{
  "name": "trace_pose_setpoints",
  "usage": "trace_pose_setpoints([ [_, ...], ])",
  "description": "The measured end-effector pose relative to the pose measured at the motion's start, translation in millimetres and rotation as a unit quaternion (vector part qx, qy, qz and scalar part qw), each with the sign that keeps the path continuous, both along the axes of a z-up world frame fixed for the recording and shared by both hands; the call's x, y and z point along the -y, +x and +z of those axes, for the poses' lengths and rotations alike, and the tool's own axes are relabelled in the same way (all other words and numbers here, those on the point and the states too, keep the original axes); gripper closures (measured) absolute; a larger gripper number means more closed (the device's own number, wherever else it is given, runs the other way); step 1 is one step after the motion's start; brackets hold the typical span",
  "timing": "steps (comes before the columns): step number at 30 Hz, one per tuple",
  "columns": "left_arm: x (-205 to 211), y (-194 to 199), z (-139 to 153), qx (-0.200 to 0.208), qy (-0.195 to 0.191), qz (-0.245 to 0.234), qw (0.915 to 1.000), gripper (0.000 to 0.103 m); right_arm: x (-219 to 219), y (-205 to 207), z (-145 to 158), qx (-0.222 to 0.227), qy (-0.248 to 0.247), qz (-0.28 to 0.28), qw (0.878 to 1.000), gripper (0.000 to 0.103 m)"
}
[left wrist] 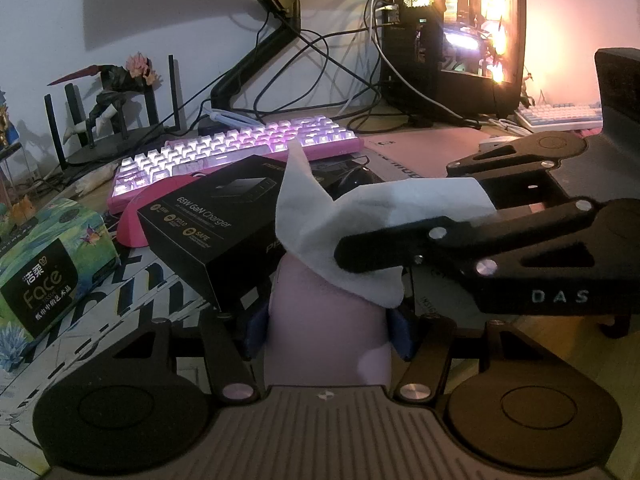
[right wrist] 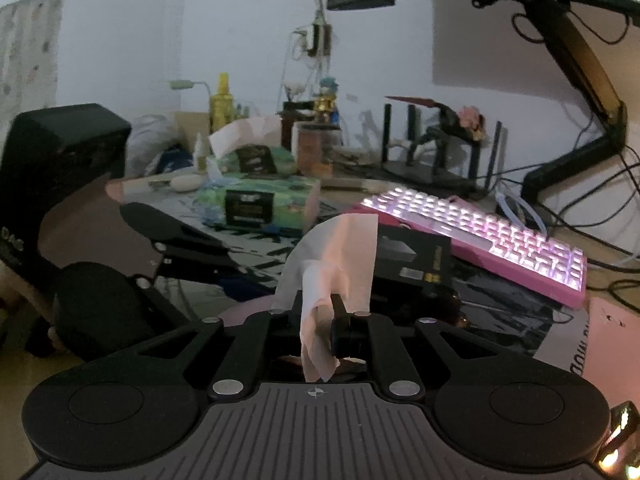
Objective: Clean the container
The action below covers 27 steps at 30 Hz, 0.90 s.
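Note:
My left gripper [left wrist: 330,332] is shut on a pale pink container [left wrist: 324,320], whose sides are squeezed between the blue pads [left wrist: 256,332]. From the right comes my right gripper [left wrist: 360,248], shut on a crumpled white tissue [left wrist: 316,216]. The tissue drapes over the container's top and hides its opening. In the right wrist view the tissue [right wrist: 336,256] sticks up from the shut right gripper [right wrist: 320,308], and a strip of it hangs down behind the fingertips. A sliver of the pink container [right wrist: 248,306] shows just below left, where the left gripper [right wrist: 224,276] reaches in.
A black charger box [left wrist: 208,216] lies just behind the container, with a lit pink keyboard [left wrist: 240,148] and a dark mouse [left wrist: 356,178] beyond it. A green tissue box [left wrist: 44,264] stands at the left and a glowing PC case [left wrist: 452,32] at the back right. Cables trail across the desk.

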<state>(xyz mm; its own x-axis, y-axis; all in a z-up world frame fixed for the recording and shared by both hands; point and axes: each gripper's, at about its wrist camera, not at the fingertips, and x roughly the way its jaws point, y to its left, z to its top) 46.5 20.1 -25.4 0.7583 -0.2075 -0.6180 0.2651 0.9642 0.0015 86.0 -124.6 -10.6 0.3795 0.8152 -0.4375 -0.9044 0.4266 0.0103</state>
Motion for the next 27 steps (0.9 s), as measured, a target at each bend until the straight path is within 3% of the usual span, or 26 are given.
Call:
trace_pose_setpoints([
  [8,0.1,0.0,0.0,0.0,0.0,0.0,1.0,0.043,-1.4,-6.1,1.6,0.001,0.001,0.026,1.0,0.09],
  [27,0.3,0.1,0.2,0.0,0.0,0.0,1.0,0.043,1.8,6.8,-0.3,-0.014,0.0,-0.027,1.0,0.09],
])
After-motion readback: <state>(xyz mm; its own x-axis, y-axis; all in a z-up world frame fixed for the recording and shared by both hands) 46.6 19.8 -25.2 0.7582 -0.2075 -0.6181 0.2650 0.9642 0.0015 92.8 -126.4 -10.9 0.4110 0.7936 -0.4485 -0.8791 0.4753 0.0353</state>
